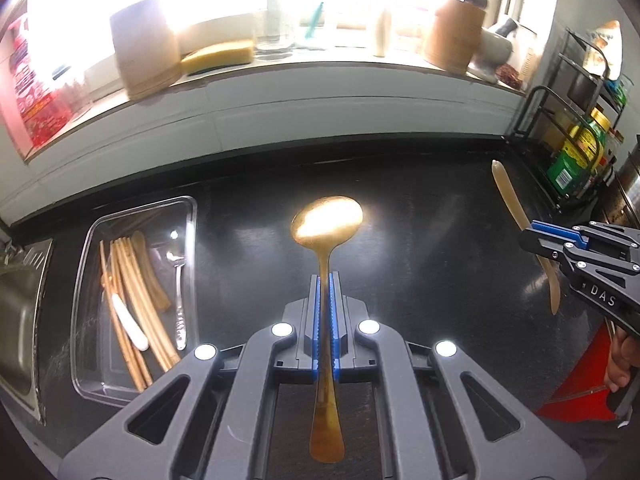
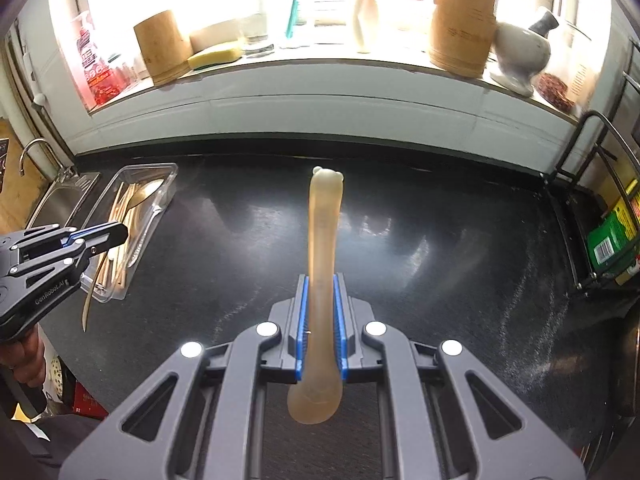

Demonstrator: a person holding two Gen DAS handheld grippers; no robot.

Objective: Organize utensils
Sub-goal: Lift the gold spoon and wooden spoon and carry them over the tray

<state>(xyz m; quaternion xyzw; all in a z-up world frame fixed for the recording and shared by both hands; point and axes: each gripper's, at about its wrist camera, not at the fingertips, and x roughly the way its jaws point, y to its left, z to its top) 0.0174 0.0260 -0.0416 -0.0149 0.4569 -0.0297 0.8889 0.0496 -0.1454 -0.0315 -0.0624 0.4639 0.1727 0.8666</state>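
My left gripper (image 1: 325, 280) is shut on a gold metal spoon (image 1: 327, 220), bowl forward, held above the black counter. My right gripper (image 2: 321, 280) is shut on a tan translucent plastic spoon (image 2: 322, 216), handle end forward, bowl behind the fingers. Each gripper shows in the other's view: the right gripper (image 1: 532, 236) with the tan spoon (image 1: 508, 188) at far right, the left gripper (image 2: 116, 236) at far left. A clear plastic tray (image 1: 184, 204) on the counter's left holds several wooden chopsticks (image 1: 136, 292), a silver fork (image 1: 180, 280) and a white-handled utensil (image 1: 128, 324).
A steel sink (image 1: 16, 312) lies left of the tray. A window sill behind carries wooden canisters (image 2: 460, 28), a yellow sponge (image 2: 214, 56), a mortar and pestle (image 2: 520, 56). A black wire rack with boxes (image 1: 580, 152) stands at right. The black counter (image 2: 420, 240) spreads between.
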